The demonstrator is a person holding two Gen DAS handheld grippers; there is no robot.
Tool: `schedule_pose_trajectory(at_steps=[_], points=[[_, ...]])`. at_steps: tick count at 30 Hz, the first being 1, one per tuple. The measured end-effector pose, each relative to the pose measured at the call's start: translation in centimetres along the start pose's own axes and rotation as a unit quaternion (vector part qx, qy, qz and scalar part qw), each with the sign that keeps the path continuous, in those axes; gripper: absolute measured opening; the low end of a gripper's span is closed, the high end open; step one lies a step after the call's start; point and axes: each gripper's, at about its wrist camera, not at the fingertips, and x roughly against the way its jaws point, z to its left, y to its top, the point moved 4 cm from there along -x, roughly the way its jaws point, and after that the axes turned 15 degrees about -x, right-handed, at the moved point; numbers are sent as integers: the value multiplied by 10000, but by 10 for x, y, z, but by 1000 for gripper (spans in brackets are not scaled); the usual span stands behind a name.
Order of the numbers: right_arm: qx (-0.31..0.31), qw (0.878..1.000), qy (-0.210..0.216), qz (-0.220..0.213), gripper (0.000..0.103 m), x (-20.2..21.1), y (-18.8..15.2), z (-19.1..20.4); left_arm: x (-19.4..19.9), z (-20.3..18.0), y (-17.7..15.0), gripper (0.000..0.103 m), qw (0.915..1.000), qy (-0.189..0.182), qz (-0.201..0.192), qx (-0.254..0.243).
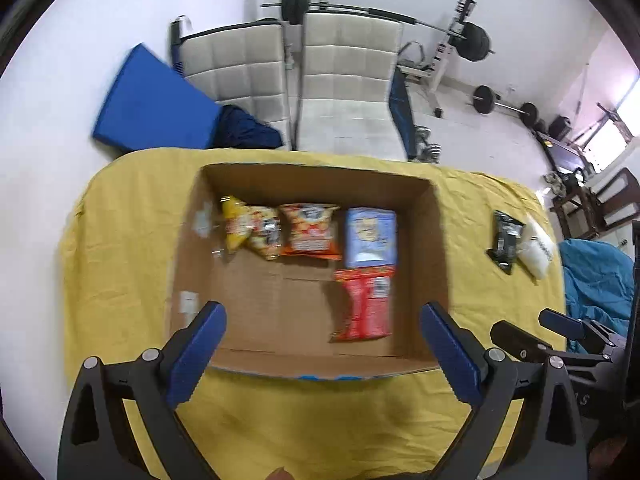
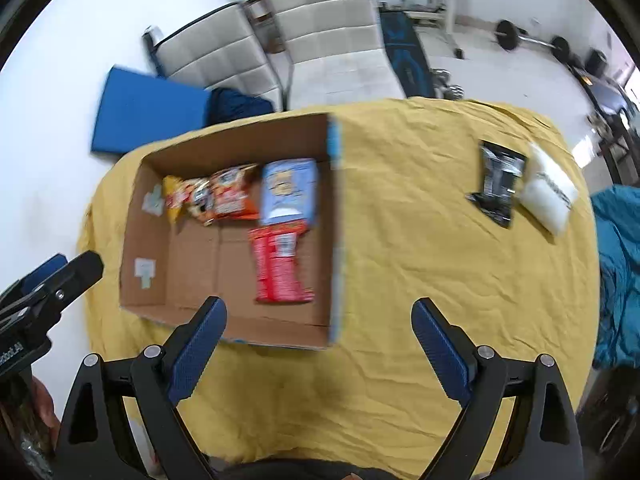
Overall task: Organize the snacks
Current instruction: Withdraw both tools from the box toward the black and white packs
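Note:
An open cardboard box (image 1: 428, 248) (image 2: 132, 216) lies on the yellow tablecloth (image 1: 120, 240) (image 2: 420, 240). Inside it sit a yellow bag (image 1: 234, 224) (image 2: 172, 196), two orange bags (image 1: 310, 230) (image 2: 232, 194), a pale blue packet (image 1: 370, 236) (image 2: 288, 190) and a red packet (image 1: 364, 304) (image 2: 278, 264). To the right on the cloth lie a black packet (image 1: 505, 240) (image 2: 498, 182) and a white packet (image 1: 536, 250) (image 2: 550, 190). My left gripper (image 1: 322, 312) hovers open over the box's near edge, empty. My right gripper (image 2: 320, 308) is open and empty, above the box's near right corner.
Two white padded chairs (image 1: 344, 80) (image 2: 332, 32) stand behind the table. A blue mat (image 1: 152, 100) (image 2: 148, 108) leans at the left. Weight equipment (image 1: 472, 40) fills the back right. A teal cloth (image 1: 596, 280) (image 2: 620, 272) lies beyond the table's right edge.

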Motion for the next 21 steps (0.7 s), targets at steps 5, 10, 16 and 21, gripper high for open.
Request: schedule_pose_trajectory(at_steps=[5,10,16,21], points=[[-587,9981,-157,-139,96,14,32,-74,-17,-58,28,100,9990,-326,56,-291],[-1255,9907,-420,-322,96,21,75,-162,-43,-124,61,100,9954,-792,71,-533],[-1876,9797,-678,-182,96,-2,133,-256,-93,-200,107,100,9921,-874,171,-889],[-2404,9675,-742,248,96,-60,180,-308,-154,-243,142,100,9889,-694,458,-1230]])
